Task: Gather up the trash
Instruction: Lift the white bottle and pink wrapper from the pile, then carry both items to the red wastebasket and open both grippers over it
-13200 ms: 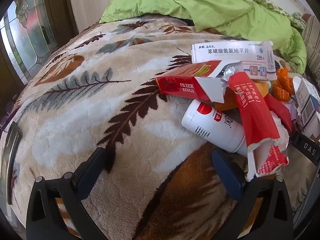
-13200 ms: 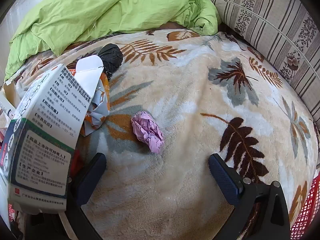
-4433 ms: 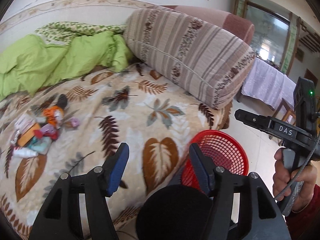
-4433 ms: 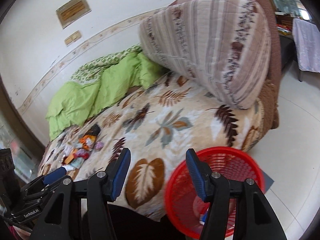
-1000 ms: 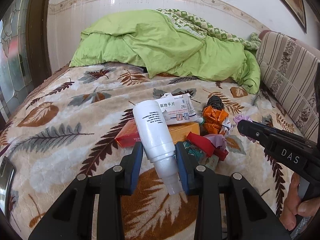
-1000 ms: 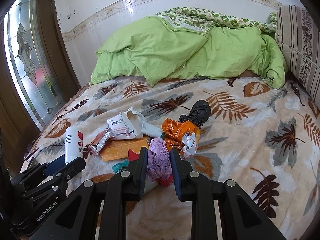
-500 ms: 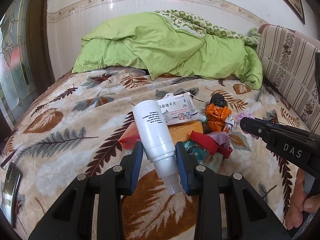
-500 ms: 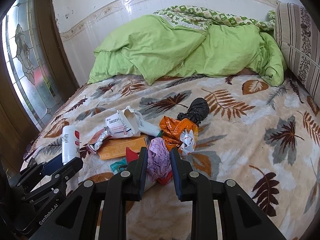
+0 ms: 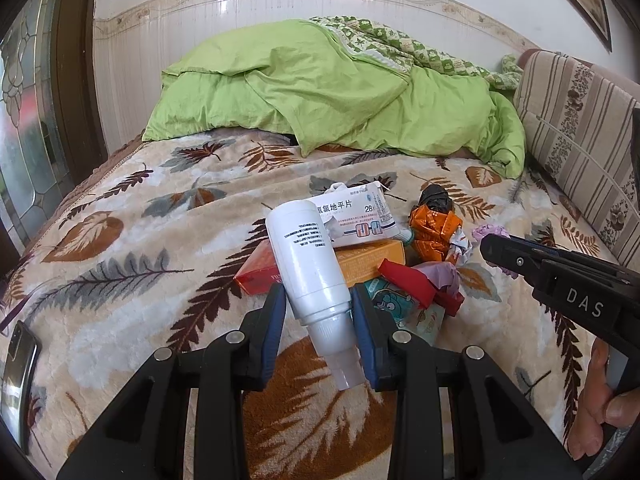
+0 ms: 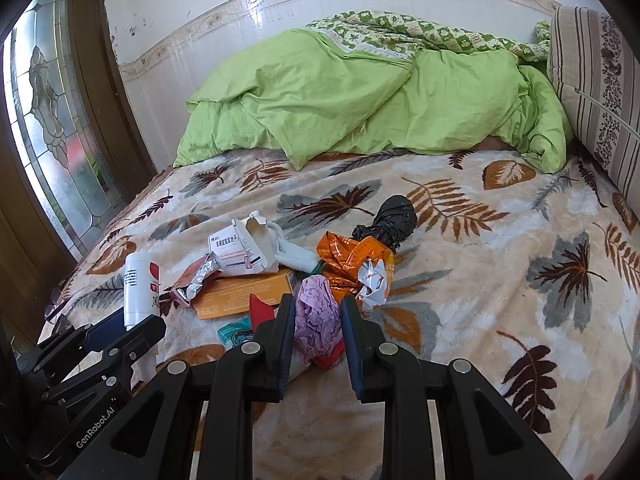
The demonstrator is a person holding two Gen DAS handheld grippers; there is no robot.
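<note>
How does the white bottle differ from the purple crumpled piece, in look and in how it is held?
The white bottle is rigid, smooth and printed; the purple crumpled piece is soft, wrinkled and plain. The bottle sits in the left gripper, nozzle toward the camera; the purple piece sits in the right gripper, bunched. Both are clamped between blue pads above the blanket.

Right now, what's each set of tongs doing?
Left tongs: closed on the white plastic spray bottle.
Right tongs: closed on the crumpled lilac paper wad.
</note>
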